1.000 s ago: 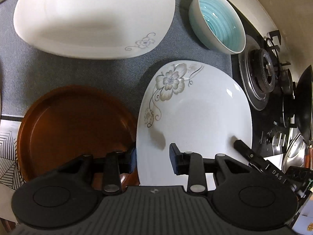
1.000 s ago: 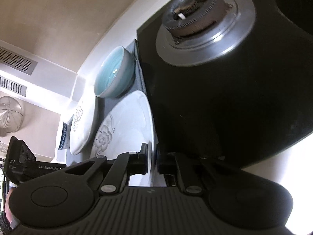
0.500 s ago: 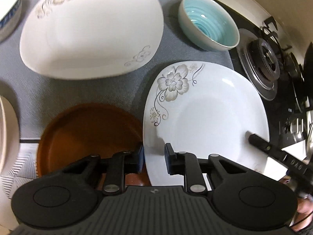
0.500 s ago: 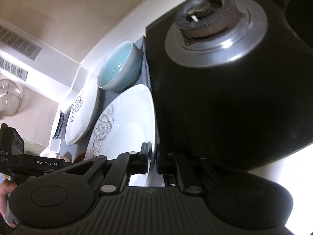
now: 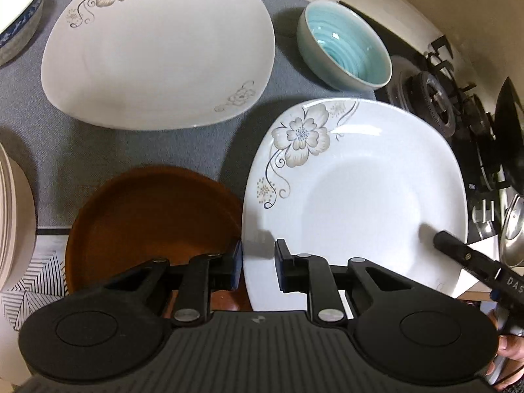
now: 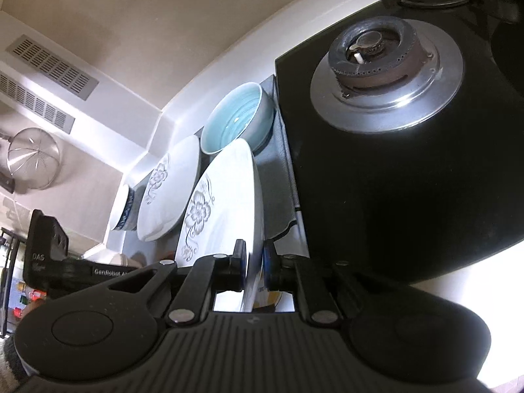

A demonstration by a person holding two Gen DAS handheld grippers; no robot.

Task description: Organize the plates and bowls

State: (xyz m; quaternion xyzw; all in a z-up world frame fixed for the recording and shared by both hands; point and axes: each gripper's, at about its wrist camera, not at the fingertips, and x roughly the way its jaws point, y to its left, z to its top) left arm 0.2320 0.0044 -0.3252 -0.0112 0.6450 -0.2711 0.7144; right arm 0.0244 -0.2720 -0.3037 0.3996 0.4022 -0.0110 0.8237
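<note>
My right tongs (image 6: 253, 260) were clamped on the flowered plate's (image 5: 353, 196) rim. My left tongs (image 5: 258, 262) straddled its near edge, jaws apart. Both needed level, even grips before lifting.

The left gripper (image 5: 258, 262) has its jaws a little apart; the right gripper (image 6: 253, 263) is nearly closed.
</note>
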